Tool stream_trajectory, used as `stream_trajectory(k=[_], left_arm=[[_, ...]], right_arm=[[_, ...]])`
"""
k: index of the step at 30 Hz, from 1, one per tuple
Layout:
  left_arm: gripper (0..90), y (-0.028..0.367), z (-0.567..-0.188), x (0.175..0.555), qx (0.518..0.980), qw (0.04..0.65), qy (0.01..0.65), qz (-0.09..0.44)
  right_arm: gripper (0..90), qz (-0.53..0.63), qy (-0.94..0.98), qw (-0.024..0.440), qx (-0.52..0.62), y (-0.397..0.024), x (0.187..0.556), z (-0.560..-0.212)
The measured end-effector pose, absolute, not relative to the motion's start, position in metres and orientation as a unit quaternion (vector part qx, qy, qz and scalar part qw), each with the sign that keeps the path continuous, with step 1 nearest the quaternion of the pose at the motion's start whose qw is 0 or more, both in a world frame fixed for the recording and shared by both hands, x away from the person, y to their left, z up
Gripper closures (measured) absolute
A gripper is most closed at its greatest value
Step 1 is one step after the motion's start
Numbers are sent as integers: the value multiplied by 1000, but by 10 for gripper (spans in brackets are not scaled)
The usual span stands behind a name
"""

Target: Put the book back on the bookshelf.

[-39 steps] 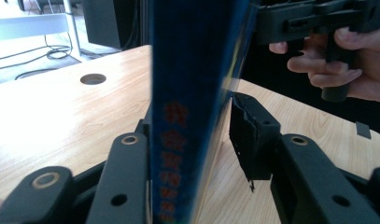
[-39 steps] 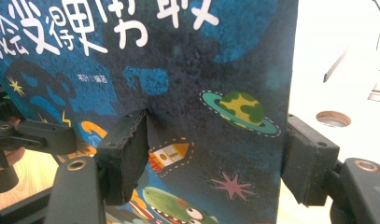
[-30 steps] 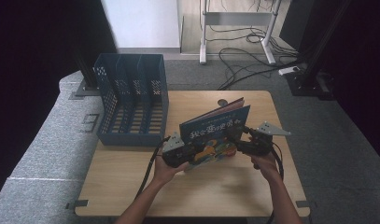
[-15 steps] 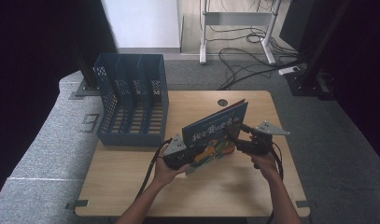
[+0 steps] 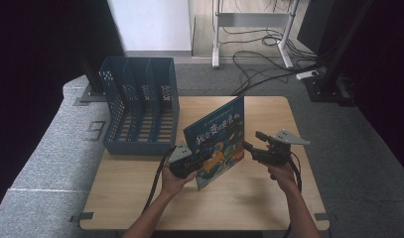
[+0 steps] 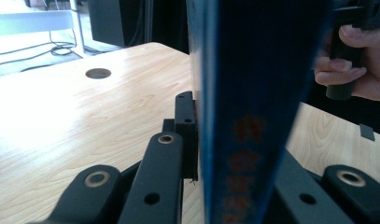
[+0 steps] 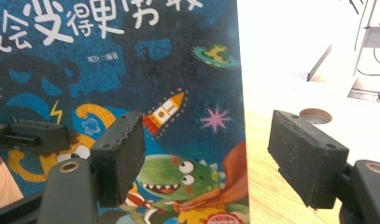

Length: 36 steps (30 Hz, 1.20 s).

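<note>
At frame centre of the high view, over the pale wood-grain table (image 5: 140,198), the book (image 5: 217,141) stands tilted on one corner. Left gripper (image 5: 189,162) has just closed, jaws clamped on the spine edge; right gripper (image 5: 249,148) jaws apart astride the free edge. Risk: glossy thin cover pivots in the single pinch, slips. Perforated blue plastic rack (image 5: 140,106) upper left, slots narrow; tilted entry could snag.
</note>
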<state>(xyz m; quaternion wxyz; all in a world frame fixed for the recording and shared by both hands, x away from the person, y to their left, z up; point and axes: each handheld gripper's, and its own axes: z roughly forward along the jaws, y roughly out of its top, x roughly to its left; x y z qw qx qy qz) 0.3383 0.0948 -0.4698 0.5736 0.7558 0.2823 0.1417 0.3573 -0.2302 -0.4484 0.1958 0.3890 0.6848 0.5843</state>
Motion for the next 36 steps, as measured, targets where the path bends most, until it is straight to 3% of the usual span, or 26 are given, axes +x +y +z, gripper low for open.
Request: stream_trajectory(k=[7, 22, 36], left_arm=[[822, 104, -467, 333, 761, 566, 268, 170], [816, 107, -469, 329, 759, 571, 262, 172], [802, 103, -471, 323, 755, 578, 258, 170]], right_arm=[[271, 574, 695, 189, 389, -229, 358, -452], [254, 586, 694, 192, 372, -214, 364, -440], [233, 623, 670, 194, 353, -211, 371, -407]])
